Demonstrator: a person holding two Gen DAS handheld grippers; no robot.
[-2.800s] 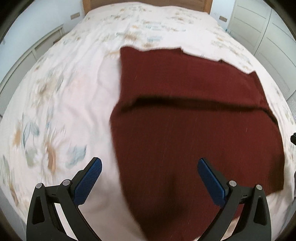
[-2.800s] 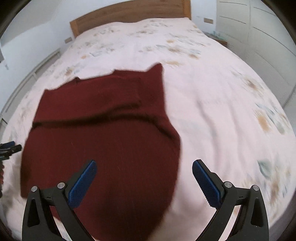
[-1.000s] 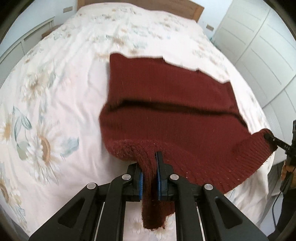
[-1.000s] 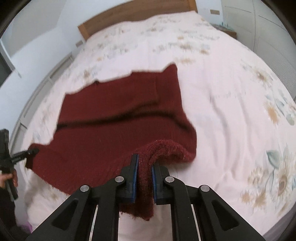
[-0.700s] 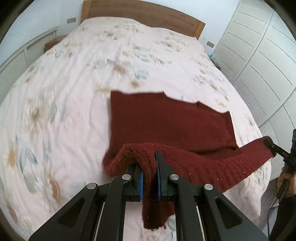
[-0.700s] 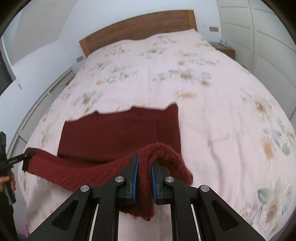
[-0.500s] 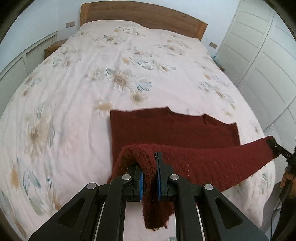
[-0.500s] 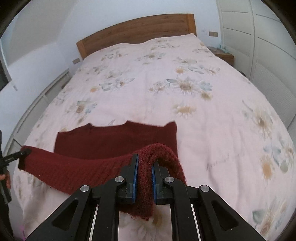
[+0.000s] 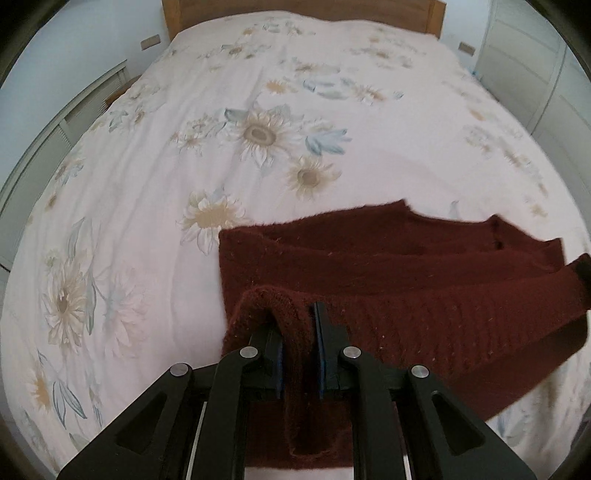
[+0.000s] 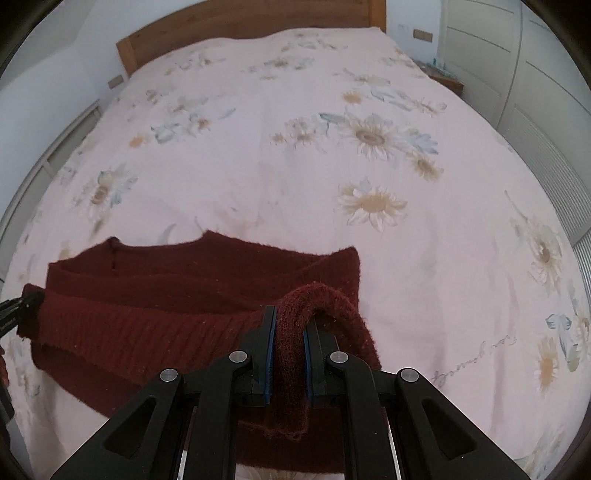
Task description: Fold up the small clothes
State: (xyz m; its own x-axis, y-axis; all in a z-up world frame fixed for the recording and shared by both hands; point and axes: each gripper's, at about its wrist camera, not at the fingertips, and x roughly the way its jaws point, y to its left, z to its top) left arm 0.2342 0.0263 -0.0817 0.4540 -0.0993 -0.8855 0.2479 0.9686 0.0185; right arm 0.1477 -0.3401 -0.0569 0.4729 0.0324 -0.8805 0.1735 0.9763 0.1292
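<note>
A dark red knitted sweater (image 9: 424,266) lies on the flowered bedspread (image 9: 258,110), its near hem lifted and carried over the flat far part. My left gripper (image 9: 298,325) is shut on the hem's left corner, with a fold of knit hanging between the blue pads. In the right wrist view the same sweater (image 10: 177,280) shows, and my right gripper (image 10: 289,325) is shut on the hem's right corner. The ribbed hem stretches taut between both grippers. The tip of the other gripper (image 10: 14,314) appears at the left edge there.
A wooden headboard (image 10: 243,26) stands at the far end of the bed. White wardrobe doors (image 10: 535,74) run along the right side, and low white panelling (image 9: 74,107) along the left. Pale bedspread (image 10: 295,166) extends beyond the sweater.
Both grippers went from open above the flat sweater to shut on its near hem. Over the last second they carried the hem forward over the garment, so less of the flat part shows.
</note>
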